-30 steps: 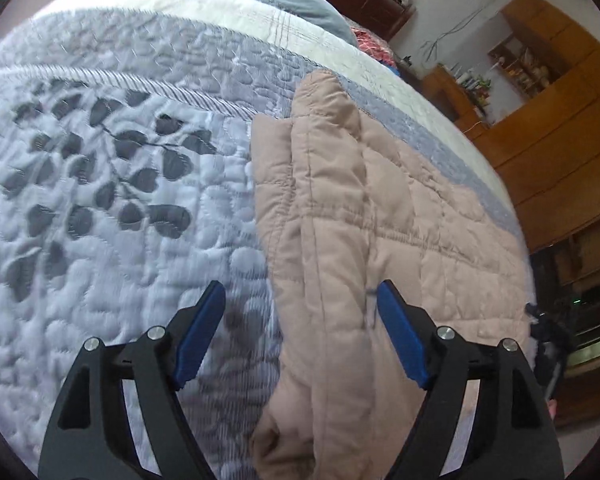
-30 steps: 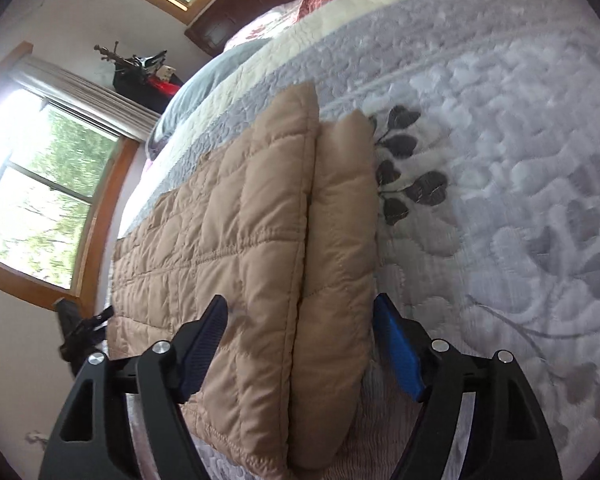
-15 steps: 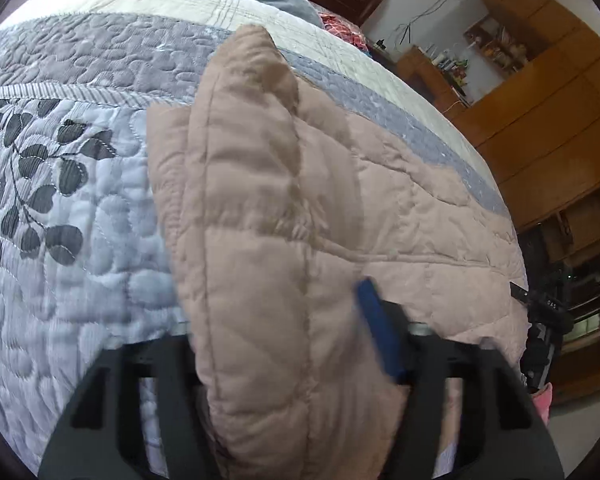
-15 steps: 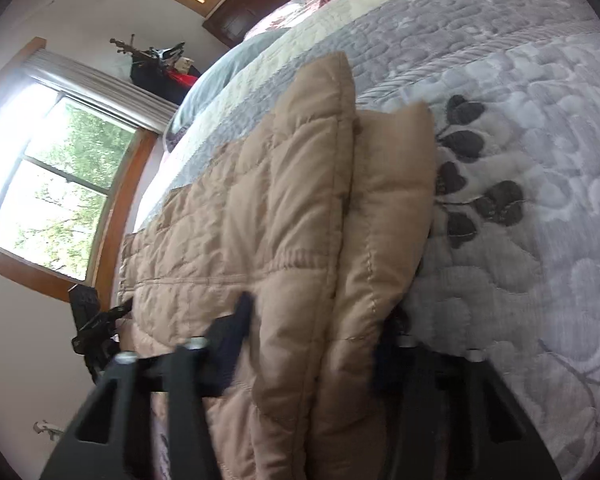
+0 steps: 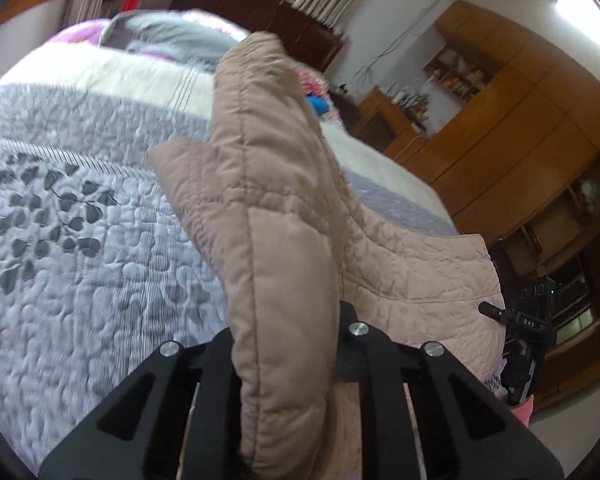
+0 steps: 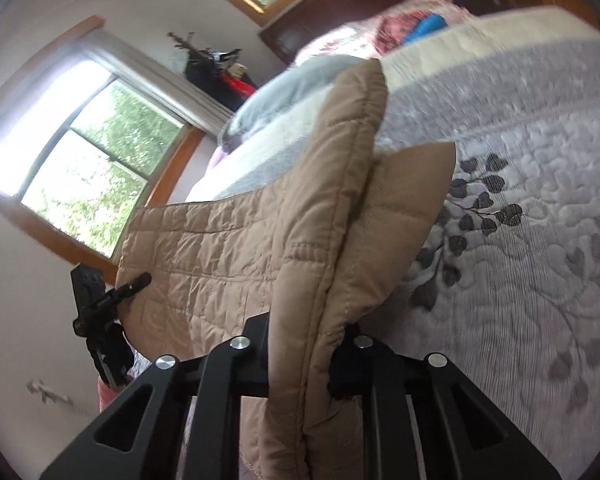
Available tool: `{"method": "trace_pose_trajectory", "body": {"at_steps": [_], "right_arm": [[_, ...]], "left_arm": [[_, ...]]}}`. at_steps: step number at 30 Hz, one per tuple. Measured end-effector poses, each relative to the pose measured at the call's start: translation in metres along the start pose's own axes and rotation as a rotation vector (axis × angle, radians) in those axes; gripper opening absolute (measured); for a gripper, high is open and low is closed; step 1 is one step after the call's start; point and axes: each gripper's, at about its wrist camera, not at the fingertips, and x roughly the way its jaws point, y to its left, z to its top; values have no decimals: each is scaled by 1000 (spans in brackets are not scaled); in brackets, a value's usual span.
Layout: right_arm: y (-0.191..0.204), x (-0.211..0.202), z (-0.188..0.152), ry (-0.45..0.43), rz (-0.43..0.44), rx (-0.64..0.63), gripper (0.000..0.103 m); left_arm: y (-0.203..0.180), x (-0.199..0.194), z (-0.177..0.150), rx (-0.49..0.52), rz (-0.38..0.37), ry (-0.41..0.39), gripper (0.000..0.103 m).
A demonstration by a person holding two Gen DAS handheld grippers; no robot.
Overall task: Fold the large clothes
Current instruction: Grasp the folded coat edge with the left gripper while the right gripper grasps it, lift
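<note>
1. The left hand-held gripper (image 5: pixel 286 354) is closing its jaws on a folded edge of the tan puffy coat (image 5: pixel 276 208).
2. The right hand-held gripper (image 6: pixel 300 354) is closing on the coat's other end, and the cloth sits between its jaws too.
3. The coat hangs lifted above the bed (image 5: pixel 80 240), over the grey leaf quilt (image 6: pixel 540 260).

Soft quilted cloth against hard matt plastic

The tan jacket (image 5: pixel 284 240) is puffy, stitched cloth with a faint sheen; the bed's quilt (image 5: pixel 80 264) is matt, bumpy grey fabric; the left gripper (image 5: pixel 286 364) is matt black plastic with shiny metal screws; the cupboards (image 5: pixel 512 136) are glossy wood.
</note>
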Motion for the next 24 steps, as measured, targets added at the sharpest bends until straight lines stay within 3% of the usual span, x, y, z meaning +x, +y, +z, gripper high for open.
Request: {"method": "trace_pose_trajectory", "body": {"at_steps": [4,11,19,24], "right_arm": [[33,-33,-30,-15,8,-66,17],[52,-61,-89,3,24,-112,17],[19,-27,-142,125,-45,-42,17],[-19,-3,-152,161,-50,56,21]], "left_arm": [[-13,-50,-25,19,-10,-26,12],[-9,-109,-85,46,-9,-37,13],[39,-76,-151,-7,84,86,15],[79,-48,-173,-64,109,145,26]]}}
